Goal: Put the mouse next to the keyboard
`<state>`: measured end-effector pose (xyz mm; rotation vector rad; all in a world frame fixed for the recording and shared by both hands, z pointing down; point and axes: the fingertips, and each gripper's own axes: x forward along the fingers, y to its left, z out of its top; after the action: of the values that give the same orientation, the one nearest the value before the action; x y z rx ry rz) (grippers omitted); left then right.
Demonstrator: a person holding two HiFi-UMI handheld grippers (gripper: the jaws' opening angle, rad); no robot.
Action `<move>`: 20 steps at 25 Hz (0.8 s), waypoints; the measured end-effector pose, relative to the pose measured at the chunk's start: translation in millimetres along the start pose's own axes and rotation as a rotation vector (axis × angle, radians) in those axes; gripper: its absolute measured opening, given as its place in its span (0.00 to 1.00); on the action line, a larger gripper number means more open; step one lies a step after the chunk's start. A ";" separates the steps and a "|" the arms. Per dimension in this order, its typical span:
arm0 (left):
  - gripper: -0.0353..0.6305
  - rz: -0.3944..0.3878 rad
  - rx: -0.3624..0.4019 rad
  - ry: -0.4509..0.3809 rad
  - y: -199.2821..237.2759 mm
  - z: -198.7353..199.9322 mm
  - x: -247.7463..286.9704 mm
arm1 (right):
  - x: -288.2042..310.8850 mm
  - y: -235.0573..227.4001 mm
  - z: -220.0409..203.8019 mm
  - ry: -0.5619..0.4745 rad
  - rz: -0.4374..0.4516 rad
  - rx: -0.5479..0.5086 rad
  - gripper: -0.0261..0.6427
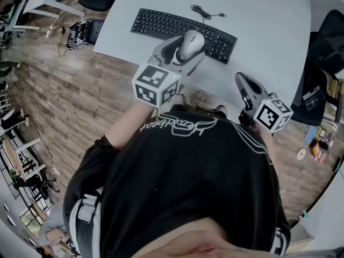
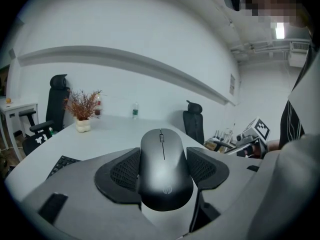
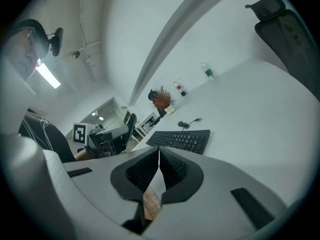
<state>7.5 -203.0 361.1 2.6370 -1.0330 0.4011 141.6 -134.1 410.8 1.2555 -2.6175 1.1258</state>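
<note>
The left gripper's (image 2: pixel 164 170) ribbed black fingers (image 2: pixel 124 171) are clamped on the two sides of a smooth dark grey computer mouse (image 2: pixel 165 154). It lies lengthwise between them with its scroll wheel pointing away. A small "hp" logo reads clearly on its near end, while its underside and the finger pads pressed against it are hidden.

From the head view, the mouse is held above the white worktop (image 1: pixel 258 31). It overlaps the front edge of the flat black keyboard (image 1: pixel 161 23) towards its right end and covers a few keys there. The left gripper view shows only one corner of that keyboard, low at the left. Its key legends are too small to read in any view.

The right gripper's (image 3: pixel 159 171) fingers (image 3: pixel 142 171) are closed together with nothing between them. Only a thin slit remains below the tips, showing a sliver of wooden floor (image 1: pixel 70 90). This gripper hangs just off the near worktop edge, well apart from the mouse.

A thin black cable (image 1: pixel 204 12) with a plug lies loosely coiled behind the keyboard. Farther off stand a dried reddish plant in a white pot (image 2: pixel 82 111), a small clear bottle (image 2: pixel 135 110) and a black office chair (image 2: pixel 194 124).

The hands are hidden behind the grippers' marker cubes. White looping script across the person's black shirt (image 1: pixel 177 198) appears upside down and cannot be made out.
</note>
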 end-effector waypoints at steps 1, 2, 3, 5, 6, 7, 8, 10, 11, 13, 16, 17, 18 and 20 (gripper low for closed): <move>0.50 0.002 0.001 0.003 -9.1 0.0 4.8 | -8.7 -6.1 0.4 -0.002 0.002 0.002 0.06; 0.50 0.005 0.003 0.005 -18.4 0.3 10.0 | -17.4 -12.4 0.7 -0.002 0.004 0.005 0.06; 0.50 0.008 0.005 0.006 -27.2 0.8 15.2 | -25.6 -18.7 0.8 -0.003 0.008 0.009 0.06; 0.50 0.017 0.009 0.010 -42.6 1.8 25.1 | -40.5 -30.3 0.7 -0.007 0.015 0.020 0.06; 0.50 0.024 0.010 0.013 -49.3 2.3 29.4 | -47.5 -35.5 0.8 -0.009 0.020 0.024 0.05; 0.50 0.031 0.011 0.014 -56.0 3.0 33.3 | -54.4 -40.7 1.5 -0.011 0.024 0.024 0.05; 0.50 0.040 0.011 0.014 -62.9 3.9 36.9 | -61.6 -46.0 2.7 -0.013 0.029 0.022 0.06; 0.50 0.055 0.009 0.011 -78.1 5.5 43.9 | -76.8 -57.5 4.3 -0.015 0.033 0.018 0.05; 0.50 0.059 0.008 0.011 -86.2 5.5 47.6 | -84.6 -63.3 4.5 -0.015 0.033 0.019 0.06; 0.50 0.064 0.007 0.012 -102.6 4.2 55.9 | -100.0 -74.4 4.6 -0.017 0.032 0.019 0.05; 0.50 0.062 -0.013 0.014 -124.9 0.8 70.2 | -120.6 -88.9 5.4 -0.015 0.032 0.013 0.06; 0.50 0.060 -0.028 0.016 -131.2 -0.7 74.8 | -126.9 -93.4 5.4 -0.013 0.029 0.009 0.06; 0.50 0.060 -0.043 0.018 -136.7 -2.2 79.3 | -133.1 -97.7 5.3 -0.012 0.026 0.008 0.06; 0.50 0.068 -0.055 0.024 -146.0 -4.3 87.4 | -144.9 -105.7 4.8 -0.013 0.021 0.008 0.06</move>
<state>169.6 -152.2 373.0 2.5486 -1.1120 0.4118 313.3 -84.0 424.7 1.2449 -2.6441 1.1363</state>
